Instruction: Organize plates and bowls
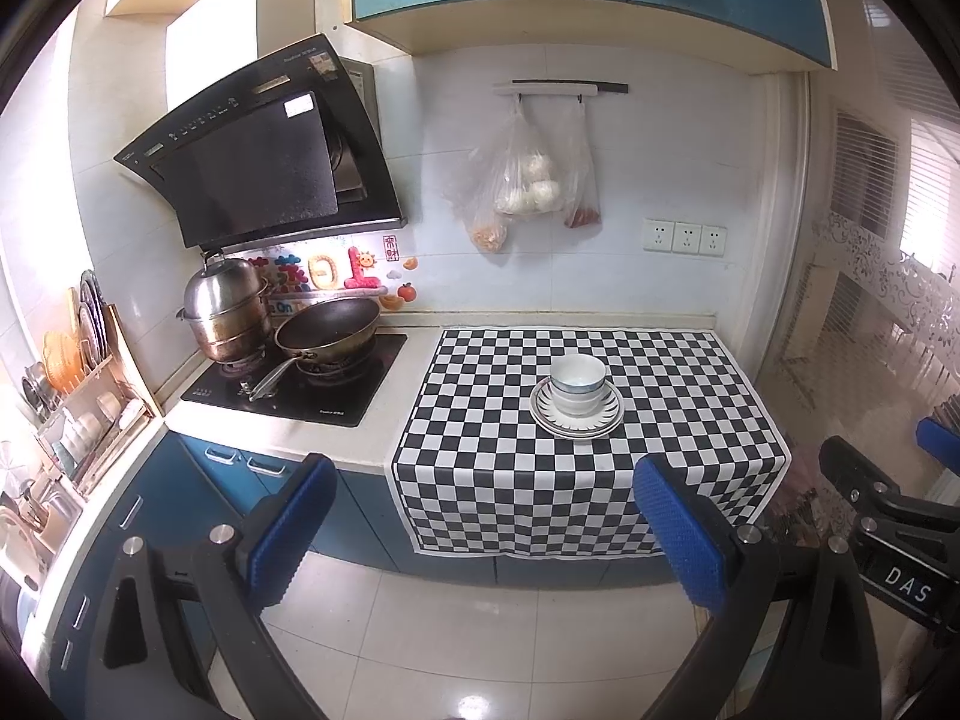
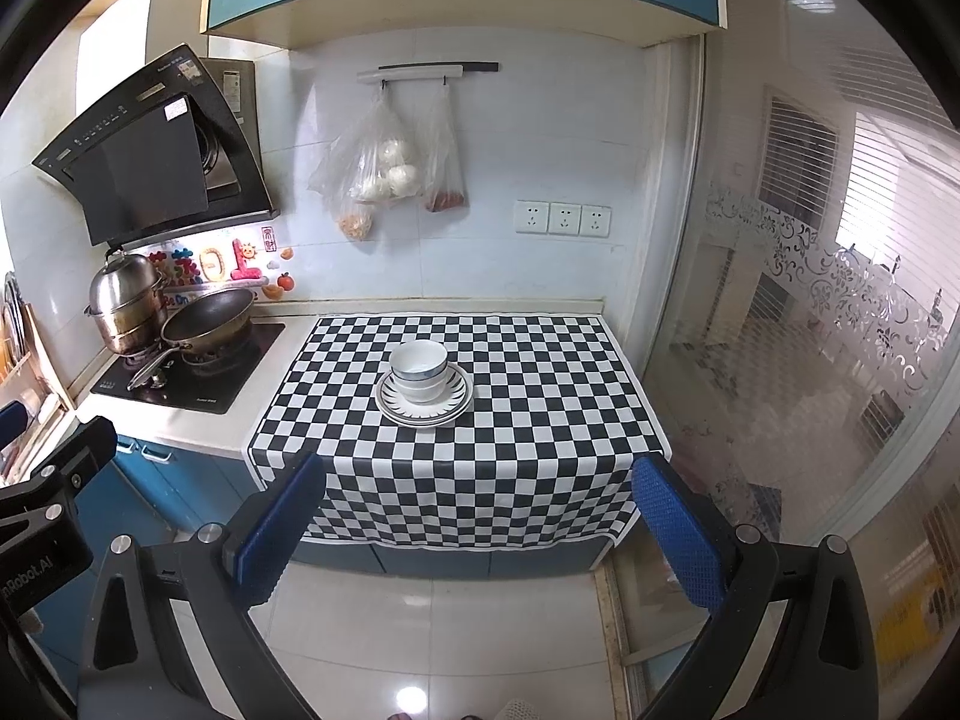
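Stacked white bowls with blue rims sit on stacked white plates with dark rayed rims in the middle of a black-and-white checkered cloth on the counter. My left gripper is open and empty, held back over the floor in front of the counter. My right gripper is open and empty too, to the right of the left one and also back from the counter.
A stove with a wok and a steel steamer pot stands left of the cloth. A dish rack with dishes is at the far left. Plastic bags hang on the wall. A glass door is at the right.
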{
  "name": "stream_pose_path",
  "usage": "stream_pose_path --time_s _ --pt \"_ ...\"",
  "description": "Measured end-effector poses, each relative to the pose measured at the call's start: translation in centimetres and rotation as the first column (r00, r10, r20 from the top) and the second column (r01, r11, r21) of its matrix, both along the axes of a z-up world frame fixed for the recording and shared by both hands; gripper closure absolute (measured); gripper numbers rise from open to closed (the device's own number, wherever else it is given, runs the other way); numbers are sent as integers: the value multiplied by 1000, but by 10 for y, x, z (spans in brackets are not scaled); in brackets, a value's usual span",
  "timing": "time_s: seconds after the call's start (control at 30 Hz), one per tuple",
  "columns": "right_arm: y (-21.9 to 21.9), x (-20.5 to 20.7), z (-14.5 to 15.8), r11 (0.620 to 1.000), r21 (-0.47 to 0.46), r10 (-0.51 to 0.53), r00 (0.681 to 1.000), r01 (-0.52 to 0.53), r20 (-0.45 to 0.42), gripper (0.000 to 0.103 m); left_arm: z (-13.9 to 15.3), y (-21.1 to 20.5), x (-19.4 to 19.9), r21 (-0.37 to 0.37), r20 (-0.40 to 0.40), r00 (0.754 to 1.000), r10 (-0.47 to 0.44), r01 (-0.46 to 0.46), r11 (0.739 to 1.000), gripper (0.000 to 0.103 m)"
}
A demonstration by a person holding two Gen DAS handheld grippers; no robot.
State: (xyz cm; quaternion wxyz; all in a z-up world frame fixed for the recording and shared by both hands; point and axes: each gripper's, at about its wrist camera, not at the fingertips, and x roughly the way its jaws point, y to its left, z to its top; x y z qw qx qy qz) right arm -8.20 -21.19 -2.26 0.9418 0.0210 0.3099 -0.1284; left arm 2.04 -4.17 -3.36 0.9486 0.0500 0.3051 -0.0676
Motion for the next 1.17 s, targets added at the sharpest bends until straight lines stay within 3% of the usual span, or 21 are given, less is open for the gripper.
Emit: stream_pose_path --time_s 1.17 --pt "1 1 0 1000 -3 -3 1000 3 -3 0 0 -11 -4 9 -2 1000 8 -8 1000 1"
